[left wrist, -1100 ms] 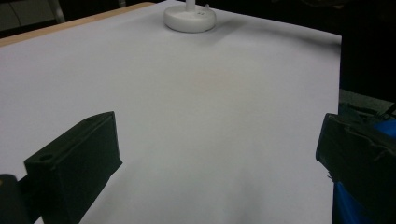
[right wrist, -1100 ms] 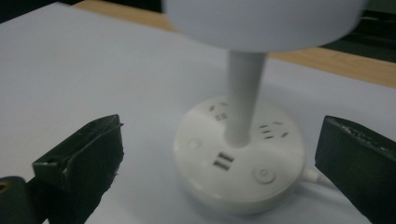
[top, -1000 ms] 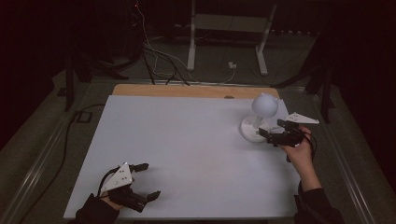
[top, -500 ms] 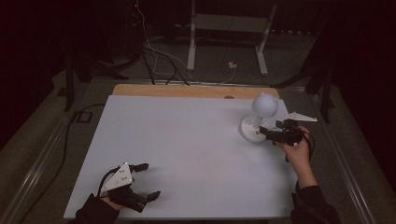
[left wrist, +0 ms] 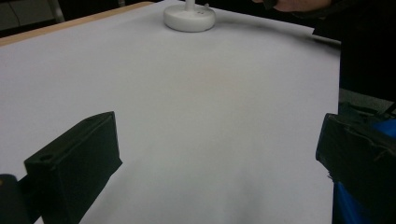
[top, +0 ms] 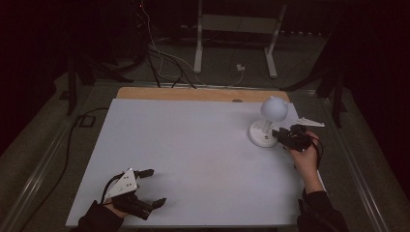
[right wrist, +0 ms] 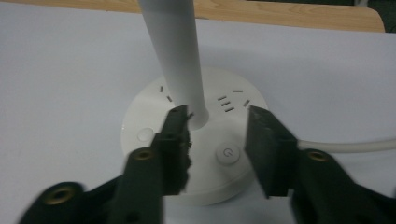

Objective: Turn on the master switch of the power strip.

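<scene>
A white desk lamp stands at the table's right, with a round head (top: pixel 273 108) and a disc base (top: pixel 261 137). My right gripper (top: pixel 279 134) is at the base's right side, open. In the right gripper view its jaws (right wrist: pixel 218 119) hover over the base (right wrist: pixel 149 116), just in front of the stem (right wrist: pixel 175 56), and the power button (right wrist: pixel 227 153) lies between them. The left jaw is close beside the stem. My left gripper (top: pixel 155 186) rests near the front left edge, wide open (left wrist: pixel 219 135) with nothing in it. The lamp base (left wrist: pixel 189 16) shows far ahead of it.
The white table top (top: pixel 193 145) has a wooden strip (top: pixel 203 94) along its far edge. The lamp's white cable (right wrist: pixel 345 145) runs off to the right of the base. Behind the table are floor cables (top: pixel 164 58) and a metal stand (top: pixel 237 29).
My right gripper has edged a little left and forward, closer over the lamp base. The left gripper has stayed where it was.
</scene>
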### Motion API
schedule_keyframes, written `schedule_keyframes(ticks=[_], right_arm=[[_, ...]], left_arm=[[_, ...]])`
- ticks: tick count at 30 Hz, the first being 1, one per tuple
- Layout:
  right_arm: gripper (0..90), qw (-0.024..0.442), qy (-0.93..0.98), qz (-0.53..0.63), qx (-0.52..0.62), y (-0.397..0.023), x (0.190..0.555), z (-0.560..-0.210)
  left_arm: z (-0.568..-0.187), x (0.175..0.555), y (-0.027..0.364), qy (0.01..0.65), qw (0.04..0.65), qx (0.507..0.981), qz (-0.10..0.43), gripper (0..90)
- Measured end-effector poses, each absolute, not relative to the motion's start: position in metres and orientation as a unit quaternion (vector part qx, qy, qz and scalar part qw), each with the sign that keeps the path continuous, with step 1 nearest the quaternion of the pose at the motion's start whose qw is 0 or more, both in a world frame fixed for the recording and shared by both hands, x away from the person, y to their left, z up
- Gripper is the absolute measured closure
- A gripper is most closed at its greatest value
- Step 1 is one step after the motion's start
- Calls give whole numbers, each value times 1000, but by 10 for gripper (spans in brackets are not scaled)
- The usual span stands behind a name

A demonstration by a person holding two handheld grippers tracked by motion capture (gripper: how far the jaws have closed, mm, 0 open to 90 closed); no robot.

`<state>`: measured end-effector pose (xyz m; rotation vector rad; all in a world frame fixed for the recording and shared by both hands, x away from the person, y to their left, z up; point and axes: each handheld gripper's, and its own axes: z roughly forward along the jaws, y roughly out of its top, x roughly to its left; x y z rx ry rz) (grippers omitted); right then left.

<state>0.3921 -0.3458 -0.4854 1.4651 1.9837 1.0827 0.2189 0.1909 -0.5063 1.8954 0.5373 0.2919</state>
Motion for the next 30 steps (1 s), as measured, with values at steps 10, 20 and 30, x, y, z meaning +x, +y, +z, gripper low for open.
schedule_keyframes(ticks=[10, 20, 30], right_arm=[[726, 226, 715, 386, 537, -345, 395, -488], [900, 236, 716, 367, 544, -341, 398, -493], [900, 236, 716, 355, 552, -338, 399, -499]], left_arm=[[-506, 219, 191, 226, 545, 798, 123, 2], [-506, 219, 191, 226, 544, 799, 124, 2], [-506, 219, 191, 226, 544, 799, 123, 2]])
